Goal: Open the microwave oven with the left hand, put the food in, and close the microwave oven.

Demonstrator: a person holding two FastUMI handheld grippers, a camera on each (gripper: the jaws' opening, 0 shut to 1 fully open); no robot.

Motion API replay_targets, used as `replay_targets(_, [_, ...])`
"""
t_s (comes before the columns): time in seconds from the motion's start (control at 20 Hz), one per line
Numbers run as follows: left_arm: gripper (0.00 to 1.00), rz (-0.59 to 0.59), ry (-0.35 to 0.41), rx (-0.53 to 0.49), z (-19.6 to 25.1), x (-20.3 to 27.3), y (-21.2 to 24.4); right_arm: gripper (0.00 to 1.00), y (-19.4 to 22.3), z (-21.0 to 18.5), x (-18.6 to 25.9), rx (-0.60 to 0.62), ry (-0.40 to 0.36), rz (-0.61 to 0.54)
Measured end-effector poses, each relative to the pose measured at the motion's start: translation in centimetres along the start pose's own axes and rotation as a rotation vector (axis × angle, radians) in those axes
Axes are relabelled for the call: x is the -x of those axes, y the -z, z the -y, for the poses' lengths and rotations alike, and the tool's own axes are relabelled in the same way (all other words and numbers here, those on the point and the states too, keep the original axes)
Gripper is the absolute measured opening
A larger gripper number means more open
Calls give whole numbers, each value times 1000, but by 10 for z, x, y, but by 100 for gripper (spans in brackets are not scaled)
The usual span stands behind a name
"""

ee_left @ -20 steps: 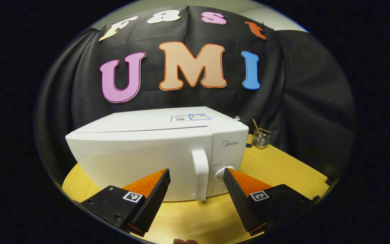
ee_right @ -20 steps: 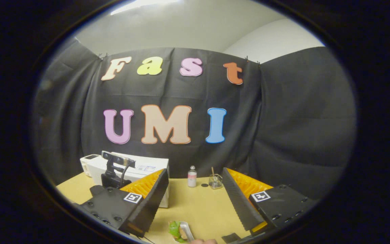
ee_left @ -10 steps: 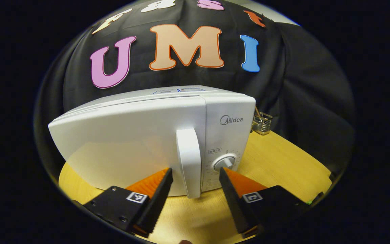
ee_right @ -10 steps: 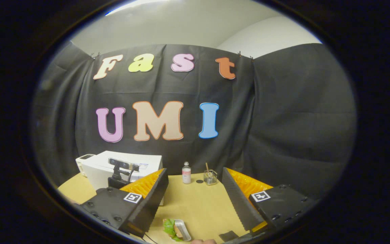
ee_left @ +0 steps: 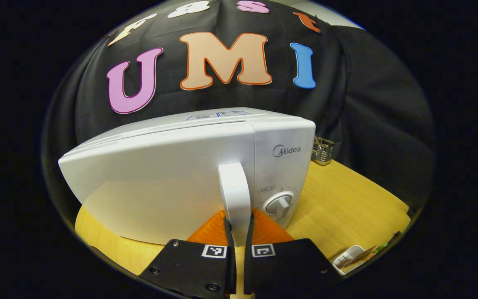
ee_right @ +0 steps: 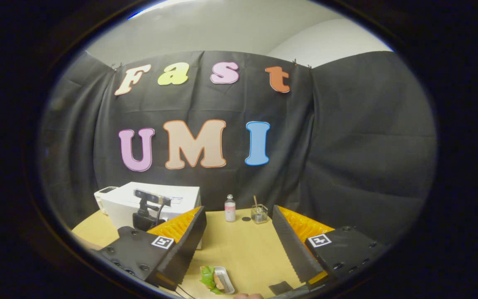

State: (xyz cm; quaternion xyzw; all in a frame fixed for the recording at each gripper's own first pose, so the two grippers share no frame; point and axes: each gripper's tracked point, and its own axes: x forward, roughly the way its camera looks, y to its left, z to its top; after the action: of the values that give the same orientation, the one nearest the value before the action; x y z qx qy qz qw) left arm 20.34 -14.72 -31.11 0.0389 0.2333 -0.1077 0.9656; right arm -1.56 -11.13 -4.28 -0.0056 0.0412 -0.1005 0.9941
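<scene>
On the yellow wooden counter point(ee_left: 347, 195), your left gripper point(ee_left: 237, 232) clamped the white microwave's point(ee_left: 172, 174) door handle point(ee_left: 235, 195) at lower centre; your right gripper point(ee_right: 239, 232) gaped over the small food tray point(ee_right: 217, 280).

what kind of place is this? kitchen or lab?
Likely a staged recording booth, not a kitchen: black cloth hangs as the walls, and a white microwave sits on a bare wooden table beside a small bottle and a glass jar.
</scene>
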Motion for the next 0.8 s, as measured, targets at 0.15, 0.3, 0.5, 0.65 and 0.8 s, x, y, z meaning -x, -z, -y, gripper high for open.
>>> replay_targets(0.15, [6, 2, 21, 9, 1, 6, -3, 100, -1, -8, 2, -7, -24, -2])
replay_targets(0.3, [7, -16, 49, 45, 5, 46, 12, 100, -1, -11, 0, 0, -37, 1])
replay_targets(0.5, [6, -19, 115, 33, 0, 97, 40, 97, 3, -25, -4, -31, -73, -11])
replay_targets(0.65, [8, -29, 147, 80, -8, 130, 53, 97, 7, -43, -4, -25, -127, -24])
replay_targets(0.8, [9, -25, 153, 66, -23, 163, 68, 97, 12, -58, -3, -15, -171, -27])
